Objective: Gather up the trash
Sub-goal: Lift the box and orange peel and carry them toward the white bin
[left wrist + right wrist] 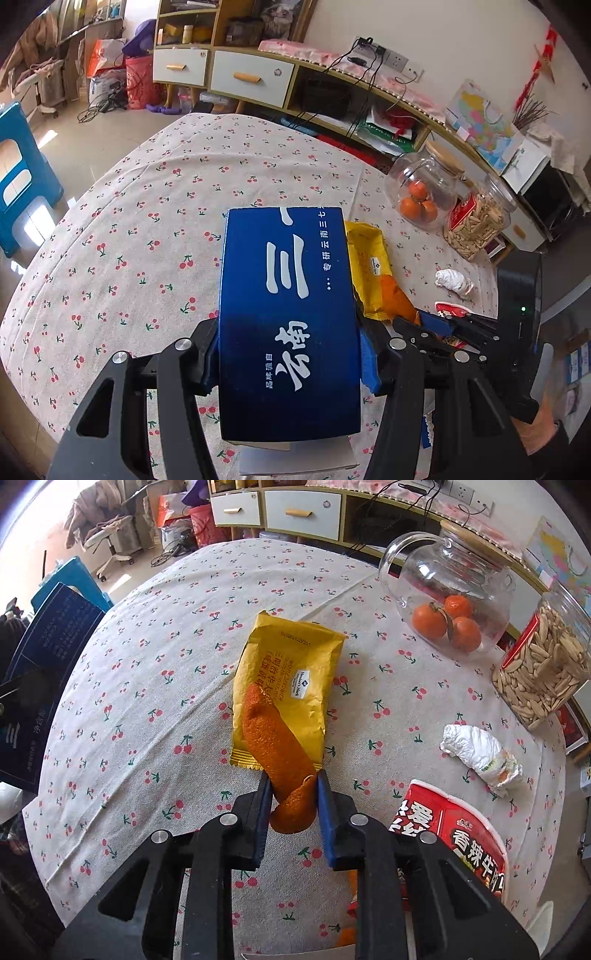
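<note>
Blue box [288, 321] clamped, long axis pointing forward.

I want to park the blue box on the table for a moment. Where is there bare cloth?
Bare cloth lies left of the yellow wrapper, toward the far table edge. The right side is crowded: fruit jar, seed jar, crumpled paper, red packet.

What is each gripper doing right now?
Left gripper: closed on the blue box.
Right gripper: closed on the orange peel.
</note>
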Motion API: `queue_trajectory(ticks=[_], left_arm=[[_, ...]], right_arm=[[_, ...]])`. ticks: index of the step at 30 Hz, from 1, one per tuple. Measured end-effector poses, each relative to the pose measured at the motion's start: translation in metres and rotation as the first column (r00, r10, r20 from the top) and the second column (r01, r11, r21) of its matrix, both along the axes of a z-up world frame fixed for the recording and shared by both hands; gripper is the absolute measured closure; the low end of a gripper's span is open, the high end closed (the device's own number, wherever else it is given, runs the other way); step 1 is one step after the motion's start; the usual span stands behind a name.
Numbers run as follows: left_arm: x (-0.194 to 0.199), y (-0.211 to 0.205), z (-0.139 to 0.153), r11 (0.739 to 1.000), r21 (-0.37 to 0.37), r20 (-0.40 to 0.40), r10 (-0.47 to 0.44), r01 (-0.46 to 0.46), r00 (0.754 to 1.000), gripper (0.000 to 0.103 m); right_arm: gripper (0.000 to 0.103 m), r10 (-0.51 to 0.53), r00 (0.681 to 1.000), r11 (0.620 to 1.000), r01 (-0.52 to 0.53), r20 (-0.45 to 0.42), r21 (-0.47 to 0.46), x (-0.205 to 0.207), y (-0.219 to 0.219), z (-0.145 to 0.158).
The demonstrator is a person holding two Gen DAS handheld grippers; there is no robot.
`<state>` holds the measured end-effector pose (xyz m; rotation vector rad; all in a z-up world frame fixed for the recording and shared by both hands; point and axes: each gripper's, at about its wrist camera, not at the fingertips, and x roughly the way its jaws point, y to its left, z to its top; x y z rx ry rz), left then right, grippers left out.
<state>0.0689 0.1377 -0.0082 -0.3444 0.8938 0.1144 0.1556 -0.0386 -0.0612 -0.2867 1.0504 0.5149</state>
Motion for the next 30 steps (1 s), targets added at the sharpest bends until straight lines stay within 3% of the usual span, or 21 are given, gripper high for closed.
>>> queue_trajectory(ticks=[16, 30], left_arm=[[0.002, -0.017, 0.015, 1.000, -0.001, 0.066, -0.030, 0.030, 0.997, 0.047], [-0.004, -0.045, 0.031, 0.998, 0.041, 0.183, -0.049, 0.042, 0.982, 0.047]], right_arm=[[0.081, -0.111, 0.982, 0.976, 0.079, 0.152, 0.202, -0.023, -0.023, 0.066], [0.081, -0.239, 0.913, 0.954, 0.156, 0.331, 0.256, -0.055, -0.063, 0.106]])
